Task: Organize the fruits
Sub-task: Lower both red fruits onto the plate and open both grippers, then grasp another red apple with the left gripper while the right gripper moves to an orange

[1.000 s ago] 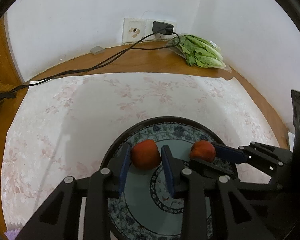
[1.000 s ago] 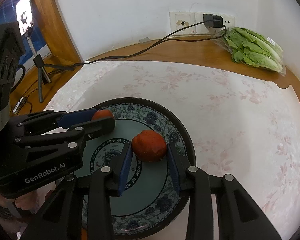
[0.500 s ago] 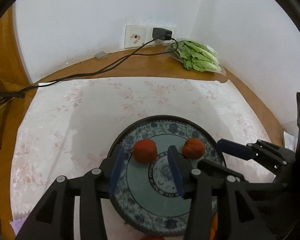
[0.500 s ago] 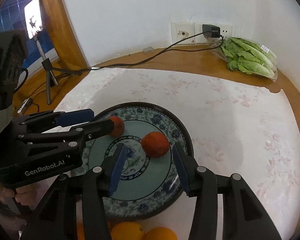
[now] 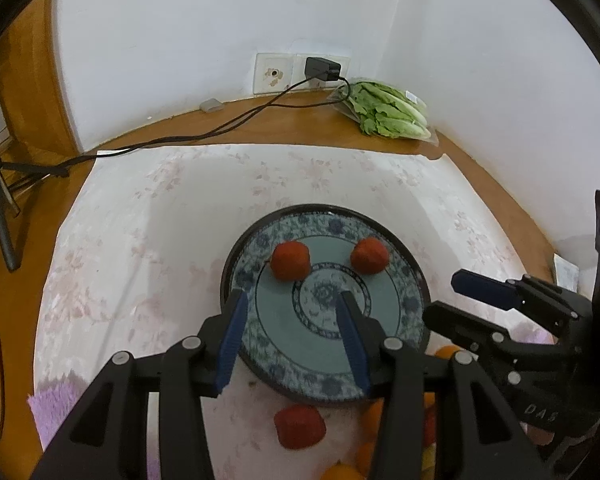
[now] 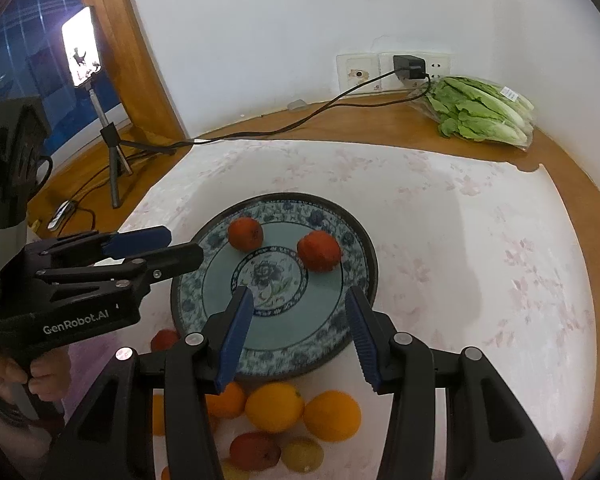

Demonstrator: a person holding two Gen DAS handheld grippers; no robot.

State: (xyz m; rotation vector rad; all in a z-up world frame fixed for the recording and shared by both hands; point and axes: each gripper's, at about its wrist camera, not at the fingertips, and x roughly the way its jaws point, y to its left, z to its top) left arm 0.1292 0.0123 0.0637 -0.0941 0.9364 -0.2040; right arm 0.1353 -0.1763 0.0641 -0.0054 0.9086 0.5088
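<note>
Two red fruits lie apart on the blue floral plate: one on its left side, one on its right side. My left gripper hangs open above the plate's near left, short of the left fruit, nothing between its fingers. My right gripper is open too, above the plate's near edge and behind the right fruit. Several oranges and other loose fruit, among them a red one, lie on the cloth in front of the plate.
A bag of lettuce lies in the far right corner by the wall socket with its charger. A black cable runs left along the wooden top to a phone on a tripod. A purple cloth lies near left.
Both grippers let go of their red fruits, opened, and drew back and up from the plate. The two fruits stay on the plate. The loose fruit in front has come into view.
</note>
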